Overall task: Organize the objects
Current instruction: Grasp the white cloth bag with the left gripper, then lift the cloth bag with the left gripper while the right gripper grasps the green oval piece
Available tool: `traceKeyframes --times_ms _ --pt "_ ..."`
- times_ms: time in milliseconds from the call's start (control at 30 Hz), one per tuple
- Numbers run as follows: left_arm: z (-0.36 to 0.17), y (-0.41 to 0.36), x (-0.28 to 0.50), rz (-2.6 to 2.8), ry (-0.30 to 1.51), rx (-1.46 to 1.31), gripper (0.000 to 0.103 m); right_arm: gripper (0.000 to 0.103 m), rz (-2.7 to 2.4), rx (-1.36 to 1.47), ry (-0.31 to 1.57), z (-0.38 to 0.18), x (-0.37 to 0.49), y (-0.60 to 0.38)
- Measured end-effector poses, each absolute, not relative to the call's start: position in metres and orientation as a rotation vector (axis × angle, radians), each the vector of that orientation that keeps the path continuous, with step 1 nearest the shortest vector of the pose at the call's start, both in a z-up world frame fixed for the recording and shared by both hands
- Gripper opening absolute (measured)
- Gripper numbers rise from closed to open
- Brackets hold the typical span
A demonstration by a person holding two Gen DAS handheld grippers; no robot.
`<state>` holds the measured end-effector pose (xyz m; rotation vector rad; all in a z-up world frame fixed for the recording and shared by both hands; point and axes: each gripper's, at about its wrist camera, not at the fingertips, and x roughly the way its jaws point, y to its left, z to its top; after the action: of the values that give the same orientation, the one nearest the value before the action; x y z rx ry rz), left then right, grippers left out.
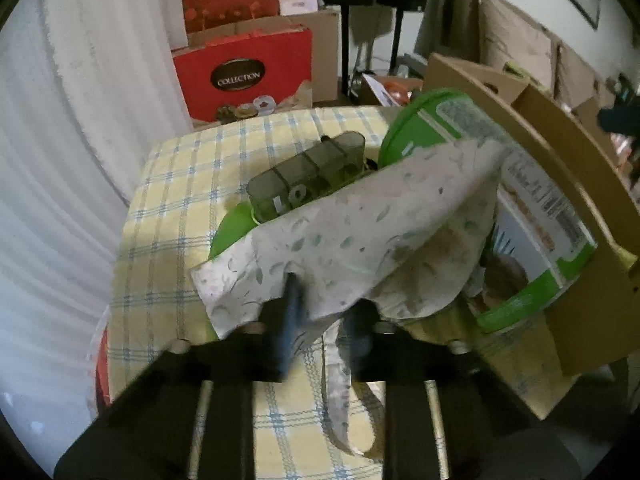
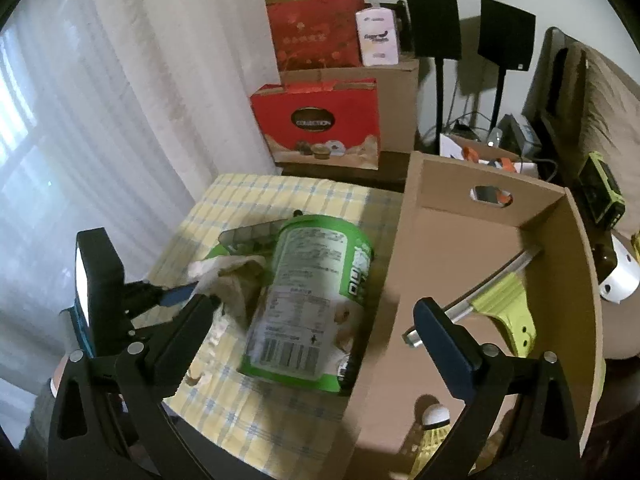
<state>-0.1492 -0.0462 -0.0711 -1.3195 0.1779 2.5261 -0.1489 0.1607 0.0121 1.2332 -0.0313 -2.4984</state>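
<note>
My left gripper point(image 1: 324, 312) is shut on a pale leaf-patterned cloth point(image 1: 352, 232) and holds it up over the table; it shows as a crumpled rag in the right wrist view point(image 2: 232, 276). Behind the cloth lie a dark translucent case point(image 1: 308, 172) and a green-rimmed canister point(image 1: 532, 216) on its side, also seen in the right wrist view point(image 2: 308, 300). My right gripper point(image 2: 320, 320) is open, its jaws wide around the canister's near end. The cardboard box point(image 2: 560, 280) stands to the right.
The table has a yellow checked cloth point(image 2: 260, 200). Inside the box lie a yellow-green tool point(image 2: 504, 304) and a shuttlecock point(image 2: 436, 420). Red gift bags point(image 2: 320, 120) and cartons stand behind the table. White curtains hang on the left. Speakers point(image 2: 432, 20) stand at the back.
</note>
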Motion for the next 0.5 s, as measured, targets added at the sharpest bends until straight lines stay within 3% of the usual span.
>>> traceKeyframes --times_ms 100,333,500 --pt "-0.06 -0.056 -0.146 2.515 0.092 -1.303 0.002 0.098 -2.495 1.231 -0.036 0.012 -0.151 0.158" --pt "0.005 -0.09 -0.125 2.604 -0.076 -1.121 0.002 0.096 -2.515 1.234 -0.045 0.017 -0.154 0.155" --pt "0.049 -0.132 -0.116 2.703 -0.286 -1.022 0.002 0.077 -2.471 1.245 -0.037 0.019 -0.16 0.148"
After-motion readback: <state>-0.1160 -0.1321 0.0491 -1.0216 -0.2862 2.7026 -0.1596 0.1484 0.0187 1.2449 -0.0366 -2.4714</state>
